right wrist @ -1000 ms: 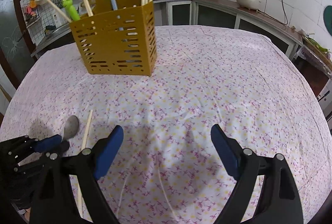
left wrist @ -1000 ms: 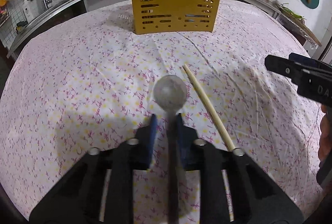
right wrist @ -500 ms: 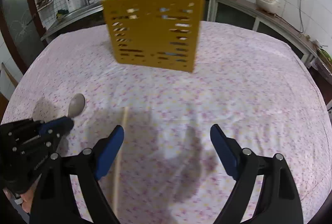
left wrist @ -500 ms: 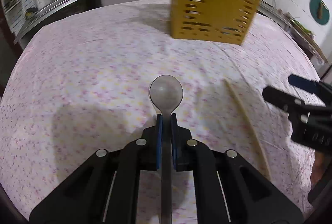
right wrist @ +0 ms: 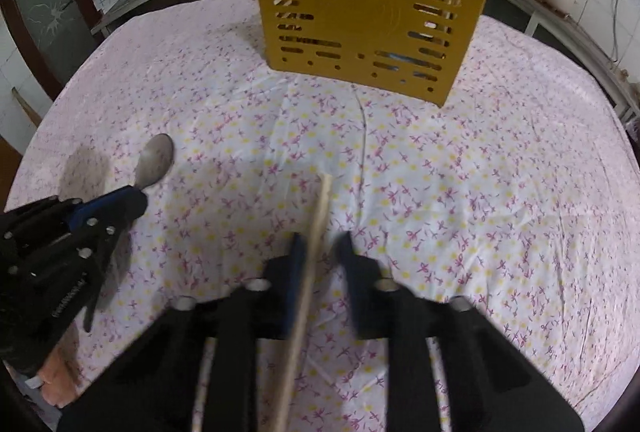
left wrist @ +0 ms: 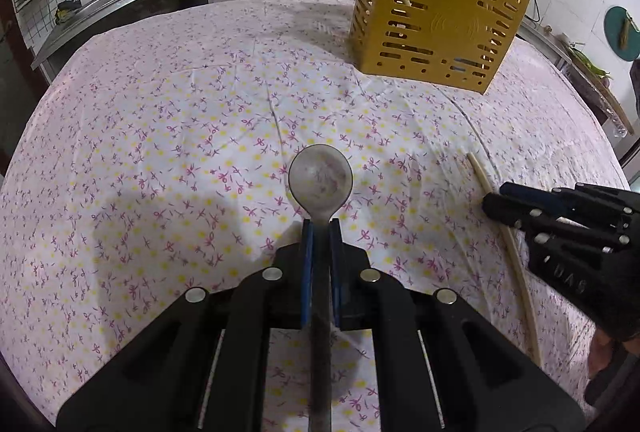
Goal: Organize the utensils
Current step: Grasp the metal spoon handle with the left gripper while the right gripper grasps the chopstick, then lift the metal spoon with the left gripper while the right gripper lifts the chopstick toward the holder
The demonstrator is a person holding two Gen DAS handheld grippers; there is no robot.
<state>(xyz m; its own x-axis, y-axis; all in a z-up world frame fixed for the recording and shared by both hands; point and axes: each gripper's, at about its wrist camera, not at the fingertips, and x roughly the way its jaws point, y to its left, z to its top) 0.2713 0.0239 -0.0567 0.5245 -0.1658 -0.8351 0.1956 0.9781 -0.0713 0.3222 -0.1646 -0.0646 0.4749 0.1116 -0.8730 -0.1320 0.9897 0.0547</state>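
Utensils were the whole business at this moment, and two loose ones were in play: a dull grey metal spoon (left wrist: 320, 179) and a long pale wooden chopstick (right wrist: 316, 228). The left gripper (left wrist: 319, 232) had its blue-padded fingers (left wrist: 306, 256) pinched narrowly on the spoon's handle just behind the bowl, so the bowl stuck out ahead of the fingertips and the handle ran straight back between them along the gripper's own axis. The right gripper (right wrist: 322, 244) straddled the chopstick, whose long axis lay nearly in line with the fingers, its tip pointing forward toward the mustard-yellow slotted plastic utensil caddy (right wrist: 372, 15). Its jaws stood fairly narrow, with the stick close against the left-hand finger and a gap on the other side; motion blur made it impossible to tell whether the stick was truly gripped. The caddy stood upright toward the far edge of the table, on the pink floral tablecloth (left wrist: 160, 135), already holding several chopsticks and a green-handled item. From the left wrist view the caddy lay ahead and to the right; from the right wrist view it sat almost dead ahead, so the right gripper seemed better lined up. Both utensils would probably need tipping upright to drop in.
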